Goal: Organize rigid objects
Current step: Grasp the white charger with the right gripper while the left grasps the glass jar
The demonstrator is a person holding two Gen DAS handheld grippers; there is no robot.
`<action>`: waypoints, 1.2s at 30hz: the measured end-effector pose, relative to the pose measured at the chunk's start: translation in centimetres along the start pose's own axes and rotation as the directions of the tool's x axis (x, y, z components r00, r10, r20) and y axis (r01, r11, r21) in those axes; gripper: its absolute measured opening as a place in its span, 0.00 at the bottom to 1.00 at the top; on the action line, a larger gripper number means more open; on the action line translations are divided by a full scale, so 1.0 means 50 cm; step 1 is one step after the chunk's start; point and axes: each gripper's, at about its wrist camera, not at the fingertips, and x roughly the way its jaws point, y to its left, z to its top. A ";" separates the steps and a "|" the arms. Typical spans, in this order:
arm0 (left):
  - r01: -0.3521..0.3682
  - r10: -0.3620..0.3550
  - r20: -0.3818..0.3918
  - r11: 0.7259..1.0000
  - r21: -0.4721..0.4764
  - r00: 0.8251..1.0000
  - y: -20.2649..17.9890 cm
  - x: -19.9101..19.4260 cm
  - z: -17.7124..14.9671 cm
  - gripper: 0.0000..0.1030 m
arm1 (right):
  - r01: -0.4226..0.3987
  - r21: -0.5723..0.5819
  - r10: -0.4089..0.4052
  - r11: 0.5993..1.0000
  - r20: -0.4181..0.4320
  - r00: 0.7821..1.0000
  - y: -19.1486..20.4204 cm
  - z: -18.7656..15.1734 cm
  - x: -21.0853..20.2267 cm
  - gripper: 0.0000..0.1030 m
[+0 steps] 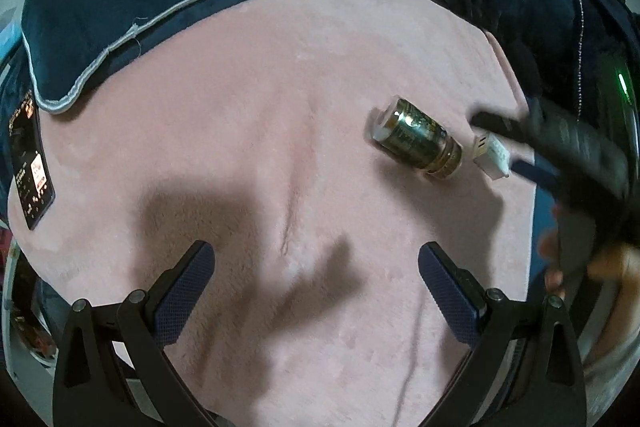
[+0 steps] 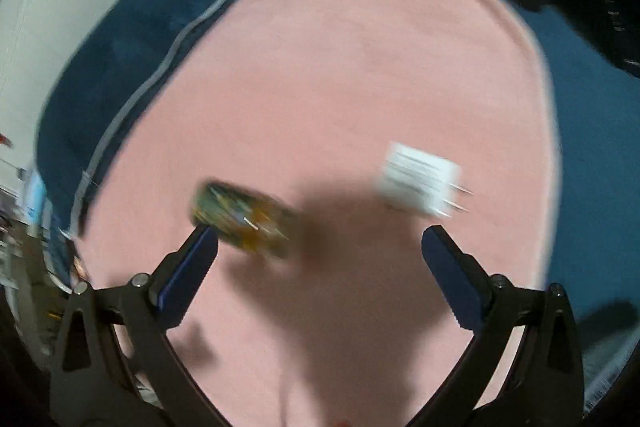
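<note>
Both tools gape empty, left tool (image 1: 316, 263) idle, right tool (image 2: 320, 247) over the pink blanket (image 1: 248, 99); the jar (image 1: 418, 139) lies sideways, touching the plug (image 1: 490, 155); a hasty pinch may roll it away.

- Your right gripper (image 2: 319, 259) hangs over the pink cloth (image 2: 340, 75) with its jaws spread wide and nothing between them.
- A gold jar (image 2: 244, 221) lies on its side on the cloth, just past your left finger (image 2: 188, 277); the blur hides whether they touch.
- A white plug (image 2: 420, 181) lies beyond your right finger (image 2: 454, 277), apart from it, prongs pointing right.
- Jar and plug lie well apart.
- A dark blue cushion (image 2: 120, 67) with pale piping borders the cloth on the left.
</note>
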 end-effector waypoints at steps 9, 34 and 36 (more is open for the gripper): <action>-0.001 0.002 0.017 0.998 -0.062 1.000 0.042 -0.014 0.003 0.99 | -0.070 -0.091 0.060 0.993 -0.101 0.993 0.093 0.044 0.106 1.00; -0.020 0.023 0.020 0.986 -0.166 1.000 0.105 -0.030 -0.008 0.99 | -0.168 0.163 0.212 0.972 -0.313 0.926 0.024 -0.114 0.078 0.48; -0.017 0.020 0.021 0.986 -0.166 1.000 0.103 -0.028 -0.006 0.99 | -0.268 0.276 0.353 0.923 -0.334 0.874 0.005 -0.144 0.076 0.50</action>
